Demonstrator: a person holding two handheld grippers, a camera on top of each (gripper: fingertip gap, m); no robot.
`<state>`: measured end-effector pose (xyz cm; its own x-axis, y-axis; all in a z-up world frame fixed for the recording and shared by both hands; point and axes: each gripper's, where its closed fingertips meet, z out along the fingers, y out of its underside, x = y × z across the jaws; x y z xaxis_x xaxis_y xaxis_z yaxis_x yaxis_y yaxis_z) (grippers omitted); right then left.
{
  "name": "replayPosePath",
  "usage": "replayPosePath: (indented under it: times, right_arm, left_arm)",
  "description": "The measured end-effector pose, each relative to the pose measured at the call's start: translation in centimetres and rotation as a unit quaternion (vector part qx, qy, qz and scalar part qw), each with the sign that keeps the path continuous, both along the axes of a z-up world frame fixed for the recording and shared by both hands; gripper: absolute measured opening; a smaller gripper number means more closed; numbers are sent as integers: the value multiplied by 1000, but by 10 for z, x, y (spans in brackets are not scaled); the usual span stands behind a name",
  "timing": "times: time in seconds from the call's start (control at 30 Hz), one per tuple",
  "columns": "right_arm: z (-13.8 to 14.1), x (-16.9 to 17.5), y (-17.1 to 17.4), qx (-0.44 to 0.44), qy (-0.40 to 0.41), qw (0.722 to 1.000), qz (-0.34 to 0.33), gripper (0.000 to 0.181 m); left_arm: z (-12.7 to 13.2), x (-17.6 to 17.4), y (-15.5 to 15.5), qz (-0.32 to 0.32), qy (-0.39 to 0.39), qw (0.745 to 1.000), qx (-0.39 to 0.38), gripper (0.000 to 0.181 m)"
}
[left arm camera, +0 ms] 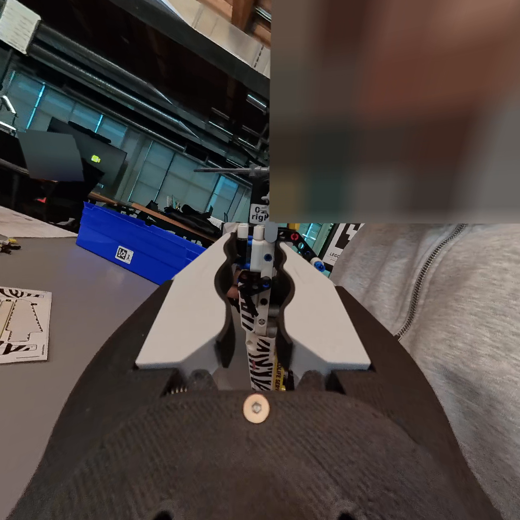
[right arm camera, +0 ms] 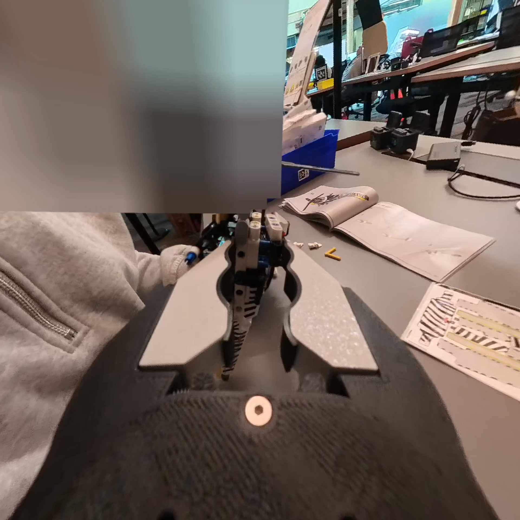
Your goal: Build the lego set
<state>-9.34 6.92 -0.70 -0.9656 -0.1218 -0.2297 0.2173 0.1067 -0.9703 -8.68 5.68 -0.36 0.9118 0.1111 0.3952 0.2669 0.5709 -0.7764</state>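
A partly built lego model (left arm camera: 260, 281), white with zebra-striped stickers, blue pins and black beams, stands upright between the fingers of my left gripper (left arm camera: 254, 239), which is shut on it. Its black arm with a blue-tipped pin (left arm camera: 318, 264) sticks out past the fingertips to the right. In the right wrist view the same model (right arm camera: 247, 295) sits between the fingers of my right gripper (right arm camera: 259, 244), pressed against the left finger, with the wider top part filling the tips. Both grippers hold it above the grey table, close to a person's grey hoodie (left arm camera: 450, 337).
A blue bin (left arm camera: 135, 239) stands behind on the table; it also shows in the right wrist view (right arm camera: 309, 160). An open instruction booklet (right arm camera: 380, 225), a sticker sheet (right arm camera: 464, 332), a yellow piece (right arm camera: 332, 253) and small white pieces (right arm camera: 309, 245) lie at right. Another sticker sheet (left arm camera: 22, 323) lies at left. My left and right fingertips are right by each other.
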Motion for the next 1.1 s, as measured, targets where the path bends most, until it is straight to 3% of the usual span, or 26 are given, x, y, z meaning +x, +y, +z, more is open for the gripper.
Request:
replayPosePath:
  times: [0.23,0.8,1.1]
  right_arm:
    - [10,5,-4,-33,44,998,-30,30]
    - [4,5,-2,8,58,997,-46,29]
    - [2,-1,-1,-1,-50,998,-30,29]
  left_arm:
    - [6,5,-4,-12,11,1000,23,24]
    - [1,4,-3,-44,-12,999,26,24]
    - [-2,0,-3,-29,-18,999,16,24]
